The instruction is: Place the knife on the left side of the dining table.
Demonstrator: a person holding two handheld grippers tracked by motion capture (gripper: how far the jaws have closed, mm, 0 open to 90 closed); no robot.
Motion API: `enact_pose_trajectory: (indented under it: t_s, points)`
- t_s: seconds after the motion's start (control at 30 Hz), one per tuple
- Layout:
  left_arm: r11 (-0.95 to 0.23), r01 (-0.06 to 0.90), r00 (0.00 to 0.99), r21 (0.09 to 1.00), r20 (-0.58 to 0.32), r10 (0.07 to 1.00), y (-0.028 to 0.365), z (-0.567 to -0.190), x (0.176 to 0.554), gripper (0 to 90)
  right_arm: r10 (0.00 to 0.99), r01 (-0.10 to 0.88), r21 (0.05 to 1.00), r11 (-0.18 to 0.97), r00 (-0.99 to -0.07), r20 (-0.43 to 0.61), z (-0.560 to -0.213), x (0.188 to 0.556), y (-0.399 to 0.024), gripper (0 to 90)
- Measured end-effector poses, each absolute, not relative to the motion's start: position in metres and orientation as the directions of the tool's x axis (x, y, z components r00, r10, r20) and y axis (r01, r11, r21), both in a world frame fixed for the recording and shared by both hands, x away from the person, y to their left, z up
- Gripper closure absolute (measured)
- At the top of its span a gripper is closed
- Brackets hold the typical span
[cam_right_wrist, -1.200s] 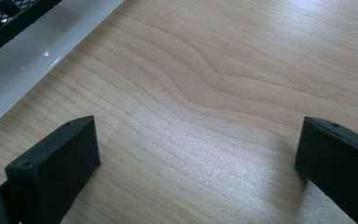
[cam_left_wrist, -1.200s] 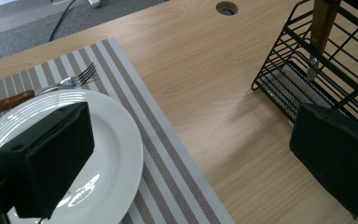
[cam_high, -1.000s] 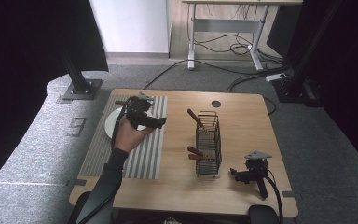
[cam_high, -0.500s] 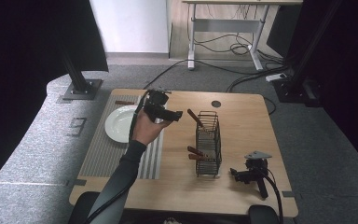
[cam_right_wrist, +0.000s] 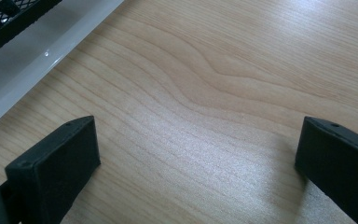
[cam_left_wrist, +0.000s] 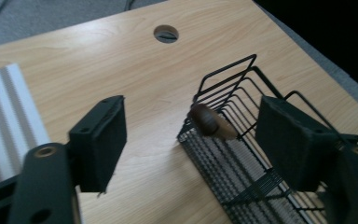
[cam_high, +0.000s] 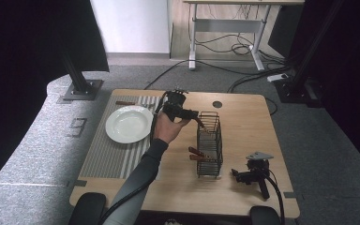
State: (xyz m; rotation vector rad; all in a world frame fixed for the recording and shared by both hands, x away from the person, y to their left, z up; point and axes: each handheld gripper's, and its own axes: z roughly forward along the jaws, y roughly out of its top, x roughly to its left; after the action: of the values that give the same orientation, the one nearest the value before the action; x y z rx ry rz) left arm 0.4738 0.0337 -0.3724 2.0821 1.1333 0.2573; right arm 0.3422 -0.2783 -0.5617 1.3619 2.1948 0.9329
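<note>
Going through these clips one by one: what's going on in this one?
A person's left hand holds the left tongs at the far end of a black wire rack on a wooden table. Its jaws have just been closing and now stand either side of a brown wooden handle sticking up from the rack, without touching it. The right tongs lie open on the table by the rack's near end. A white plate sits on a striped mat.

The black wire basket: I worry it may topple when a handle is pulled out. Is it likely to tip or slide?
The black wire basket looks tall, narrow and open-meshed, so probably light and fairly easy to tip sideways. It seems to stand on a smooth pale tray on the wooden table, so it may slide. The brown wooden handle leans on its rim, so pulling could drag it.
</note>
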Motion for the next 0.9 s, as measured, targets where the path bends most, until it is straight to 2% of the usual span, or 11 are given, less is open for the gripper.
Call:
enact_pose_trajectory:
  t_s: [0.1, 0.17, 0.37, 0.57, 0.9]
  points:
    - [-0.308, 0.655, 0.586, 0.69, -0.207, 0.784, 0.029, -0.373, 0.476, 37.9, 0.892, 0.63, 0.713, 0.307, -0.451, 0.014, -0.562, 0.342, -0.278, 0.0]
    - [-0.32, 0.658, 0.587, 0.681, -0.198, 0.785, 0.026, -0.374, 0.475, 44.1, 0.892, 0.63, 0.714, 0.307, -0.451, 0.014, -0.562, 0.342, -0.278, 0.0]
    - [-0.307, 0.682, 0.571, 0.663, -0.222, 0.79, 0.025, -0.382, 0.478, 52.0, 0.893, 0.631, 0.713, 0.306, -0.451, 0.015, -0.562, 0.342, -0.278, 0.0]
    - [-0.283, 0.687, 0.575, 0.669, -0.263, 0.775, 0.029, -0.388, 0.479, 67.0, 0.892, 0.63, 0.713, 0.308, -0.452, 0.014, -0.562, 0.342, -0.278, 0.0]
    - [-0.258, 0.685, 0.612, 0.682, -0.347, 0.711, 0.029, -0.382, 0.479, 77.7, 0.893, 0.631, 0.713, 0.306, -0.451, 0.015, -0.562, 0.342, -0.278, 0.0]
